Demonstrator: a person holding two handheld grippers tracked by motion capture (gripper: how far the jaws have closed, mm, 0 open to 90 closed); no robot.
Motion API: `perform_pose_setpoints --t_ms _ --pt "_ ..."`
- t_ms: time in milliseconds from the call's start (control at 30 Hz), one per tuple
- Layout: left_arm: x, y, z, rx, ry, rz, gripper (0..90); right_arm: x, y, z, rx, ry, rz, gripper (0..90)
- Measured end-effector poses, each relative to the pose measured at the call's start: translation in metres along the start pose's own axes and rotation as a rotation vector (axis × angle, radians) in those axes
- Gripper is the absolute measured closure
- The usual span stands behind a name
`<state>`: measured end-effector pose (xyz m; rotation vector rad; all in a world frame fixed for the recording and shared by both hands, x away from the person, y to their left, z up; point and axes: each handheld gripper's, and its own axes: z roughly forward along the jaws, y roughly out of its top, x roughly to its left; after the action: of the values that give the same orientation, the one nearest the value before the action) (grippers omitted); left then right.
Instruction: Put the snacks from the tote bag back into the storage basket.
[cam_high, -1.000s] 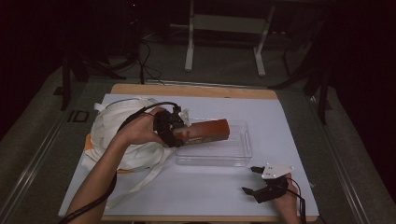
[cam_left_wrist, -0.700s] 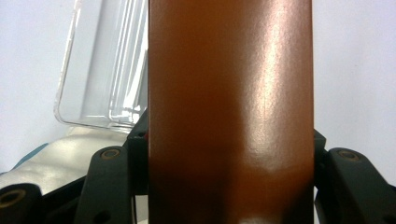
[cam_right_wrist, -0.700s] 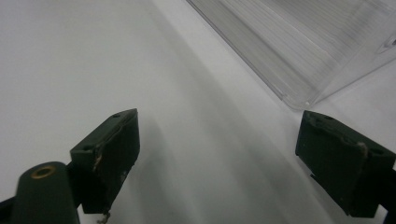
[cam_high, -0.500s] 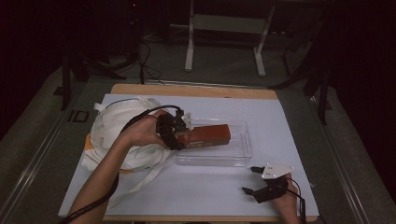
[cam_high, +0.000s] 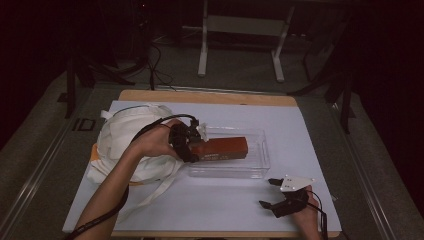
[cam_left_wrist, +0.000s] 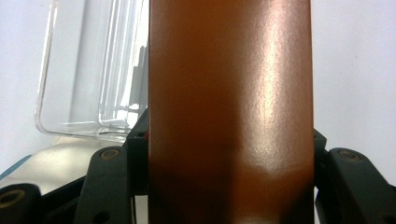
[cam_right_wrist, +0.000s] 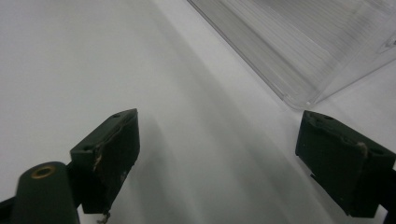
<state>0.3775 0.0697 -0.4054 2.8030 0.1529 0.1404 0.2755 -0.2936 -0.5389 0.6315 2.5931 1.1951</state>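
Observation:
A long brown box lies lengthwise over the clear plastic tray at mid-table. My left gripper is shut on the box's left end. In the left gripper view the brown box runs up between the two jaws, with the clear tray's corner behind it to the left. Whether the box rests on the tray floor cannot be told. My right gripper stands open near the front right of the table, holding nothing. In the right gripper view its jaws are wide apart over white sheet, the tray's edge ahead.
A crumpled white cloth bag with loose straps lies left of the tray, under the left forearm. A white sheet covers the wooden table. Dark floor, table legs and cables lie beyond the far edge.
The left gripper has lowered the brown box further down into the clear tray and a little toward the person. The right gripper has stayed put.

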Motion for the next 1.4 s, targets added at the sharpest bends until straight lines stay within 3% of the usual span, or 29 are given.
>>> perform_pose_setpoints --t_ms 633,1400 --pt "0.0022 0.0013 0.0061 0.013 -0.039 0.027 43.5 0.0002 0.0000 0.0000 0.001 -0.002 -0.002 13.8" --pt "0.0015 0.0075 0.0091 0.042 -0.030 0.069 43.0 0.0007 -0.0001 0.0000 0.000 -0.008 -0.006 13.8"
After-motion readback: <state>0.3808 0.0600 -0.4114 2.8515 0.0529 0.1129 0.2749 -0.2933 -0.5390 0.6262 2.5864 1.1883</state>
